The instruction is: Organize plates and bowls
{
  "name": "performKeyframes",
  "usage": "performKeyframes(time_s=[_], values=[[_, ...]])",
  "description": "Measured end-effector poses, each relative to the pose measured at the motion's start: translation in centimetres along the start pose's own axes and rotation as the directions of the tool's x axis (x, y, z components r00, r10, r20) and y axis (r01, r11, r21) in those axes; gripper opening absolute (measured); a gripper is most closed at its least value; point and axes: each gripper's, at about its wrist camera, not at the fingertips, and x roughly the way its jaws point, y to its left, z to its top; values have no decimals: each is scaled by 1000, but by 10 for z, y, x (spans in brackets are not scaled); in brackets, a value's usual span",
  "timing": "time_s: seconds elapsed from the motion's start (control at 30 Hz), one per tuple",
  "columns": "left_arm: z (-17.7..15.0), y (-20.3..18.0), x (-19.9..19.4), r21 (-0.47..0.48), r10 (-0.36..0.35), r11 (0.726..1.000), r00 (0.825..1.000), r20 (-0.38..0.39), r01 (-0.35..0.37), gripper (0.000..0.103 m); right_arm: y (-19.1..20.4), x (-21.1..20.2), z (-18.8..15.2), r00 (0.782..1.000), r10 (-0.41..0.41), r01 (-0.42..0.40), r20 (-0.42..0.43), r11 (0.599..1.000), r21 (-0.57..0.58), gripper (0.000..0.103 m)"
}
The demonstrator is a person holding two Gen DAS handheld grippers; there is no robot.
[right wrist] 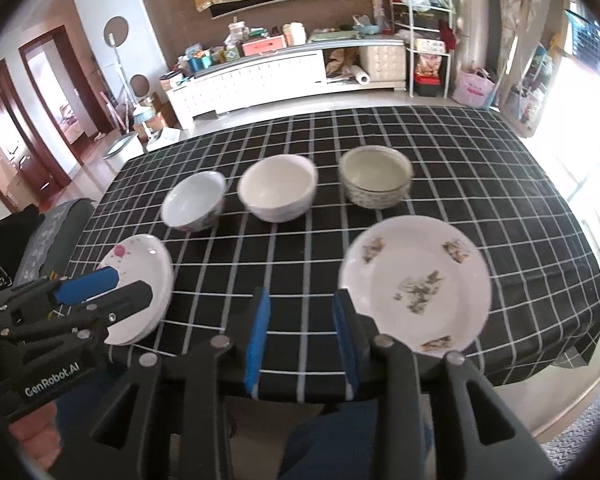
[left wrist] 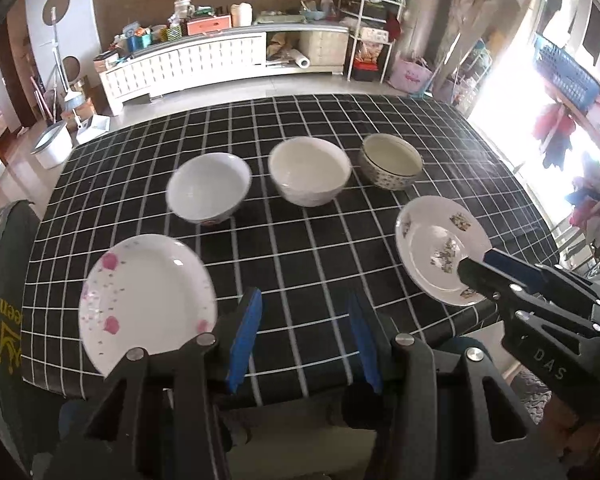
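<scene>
Checked cloth, cluttered room

A black-and-white checked tablecloth [left wrist: 300, 248] covers the table; beyond its far edge stands a white sideboard [left wrist: 204, 64].

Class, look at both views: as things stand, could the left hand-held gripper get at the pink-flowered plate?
Probably yes. The left hand-held gripper is open and empty, and the pink-flowered plate lies just beside it near the table edge with nothing on it or between them.

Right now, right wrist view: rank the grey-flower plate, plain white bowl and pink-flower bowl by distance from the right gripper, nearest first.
From the right gripper:
1. Grey-flower plate, just right of the fingers, near table edge.
2. Plain white bowl, middle of the bowl row, straight ahead.
3. Pink-flower bowl, left end of the row; close to the white bowl's range, slightly farther.
</scene>
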Motion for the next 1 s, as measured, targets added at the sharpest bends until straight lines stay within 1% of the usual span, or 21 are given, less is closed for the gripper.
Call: performKeyframes(time_s=[0.23,0.4,0.6,0.8,1.0], values=[[16,-45,28,72,-21,997,999,-40,24,43,-55,4,0,998,-54,55,-9,996,71,38],[26,-64,52,74,-51,996,996,-66,56,43,-89,17,-1,996,-82,86,-44,992,96,38],[34,-85,92,81,-37,996,992,-118,47,43,-131,40,-1,990,-110,121,-90,984,132,38],[38,-94,134,42,-66,996,979,-192,75,43,-159,67,-1,984,-111,132,-142,980,149,38],[38,-103,170,57,-38,997,969,-243,53,43,-171,93,0,978,-108,137,-178,978,158,38]])
